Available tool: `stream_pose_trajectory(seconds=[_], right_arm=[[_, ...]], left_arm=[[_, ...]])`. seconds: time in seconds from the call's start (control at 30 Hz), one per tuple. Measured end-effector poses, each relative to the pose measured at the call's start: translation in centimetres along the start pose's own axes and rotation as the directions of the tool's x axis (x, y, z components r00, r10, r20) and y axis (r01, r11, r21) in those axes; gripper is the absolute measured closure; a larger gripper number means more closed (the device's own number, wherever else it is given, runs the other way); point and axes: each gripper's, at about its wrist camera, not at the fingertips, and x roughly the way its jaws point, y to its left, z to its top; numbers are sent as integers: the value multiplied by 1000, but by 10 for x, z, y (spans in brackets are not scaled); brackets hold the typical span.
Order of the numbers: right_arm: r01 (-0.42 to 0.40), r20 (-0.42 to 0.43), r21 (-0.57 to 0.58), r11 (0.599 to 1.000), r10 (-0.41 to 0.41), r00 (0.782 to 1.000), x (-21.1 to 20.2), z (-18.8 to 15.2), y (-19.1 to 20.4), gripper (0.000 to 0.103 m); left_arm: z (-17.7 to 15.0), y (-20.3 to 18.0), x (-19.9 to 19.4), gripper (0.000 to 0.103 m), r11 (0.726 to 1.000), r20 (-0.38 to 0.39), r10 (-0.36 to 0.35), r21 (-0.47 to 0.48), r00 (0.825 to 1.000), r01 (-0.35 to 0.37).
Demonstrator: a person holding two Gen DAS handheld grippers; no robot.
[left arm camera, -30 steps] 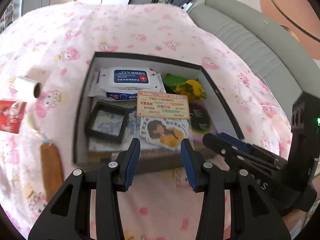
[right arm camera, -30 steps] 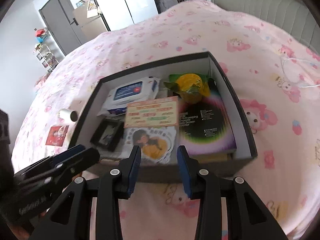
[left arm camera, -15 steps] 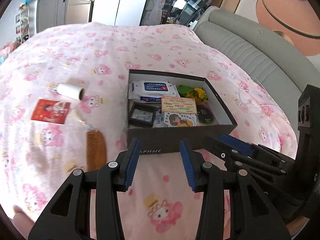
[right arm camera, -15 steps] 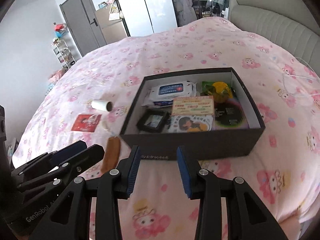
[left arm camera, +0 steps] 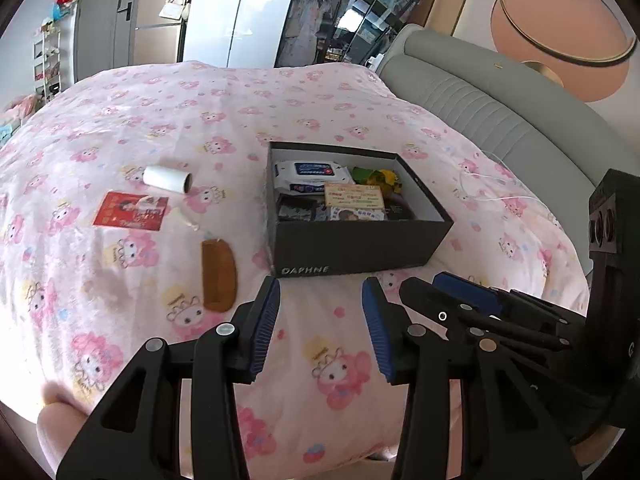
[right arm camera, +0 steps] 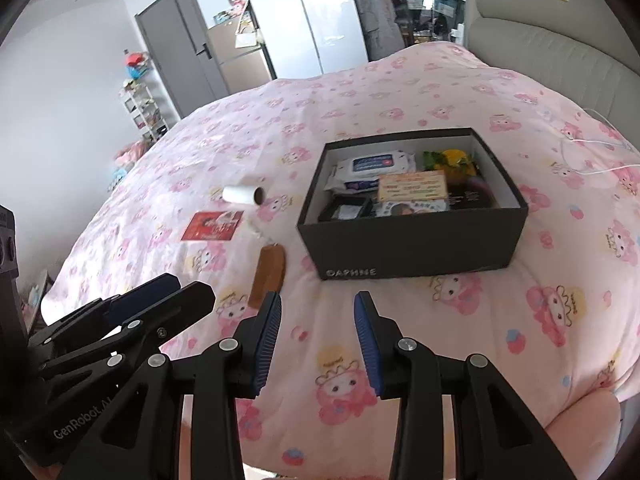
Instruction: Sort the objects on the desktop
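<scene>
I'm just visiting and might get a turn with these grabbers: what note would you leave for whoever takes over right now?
Left gripper and right gripper: jaws open, empty, side by side above the bedspread in front of the black box.
Done: wipes pack, orange card and other items lie in the box.
Left: the white roll, red card and wooden comb lie on the bedspread, left of the box.

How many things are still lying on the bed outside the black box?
3, all left of the box: a white roll farthest back, a red card in front of it, and a brown comb nearest.
</scene>
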Motion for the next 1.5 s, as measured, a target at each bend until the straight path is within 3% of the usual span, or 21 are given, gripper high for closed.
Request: stream_pose_trajectory(seconds=[0.5, 0.7, 0.83, 1.03, 1.33, 1.5], right_arm=[[-55, -68, -84, 995, 50, 996, 41, -14, 51, 69], [-80, -99, -122, 989, 68, 993, 63, -16, 64, 69], [-79, -125, -187, 979, 56, 991, 86, -10, 73, 69], [-71, -177, -171, 983, 40, 983, 128, -9, 73, 69], [-16, -266, -124, 992, -17, 964, 193, -8, 49, 69], [-21, -301, -95, 995, -9, 953, 216, -10, 37, 69]], left_arm=[[-28, 66, -8, 60, 990, -18, 73, -119, 997, -74], [-34, 85, 10, 60, 980, -48, 100, -168, 994, -106], [-37, 105, 26, 60, 970, -65, 87, -222, 994, -99], [-40, 132, 60, 58, 954, -101, 74, -283, 992, -100], [-35, 154, 132, 58, 954, -193, 81, -268, 978, -132], [-34, 167, 166, 58, 950, -248, 53, -284, 967, -126]])
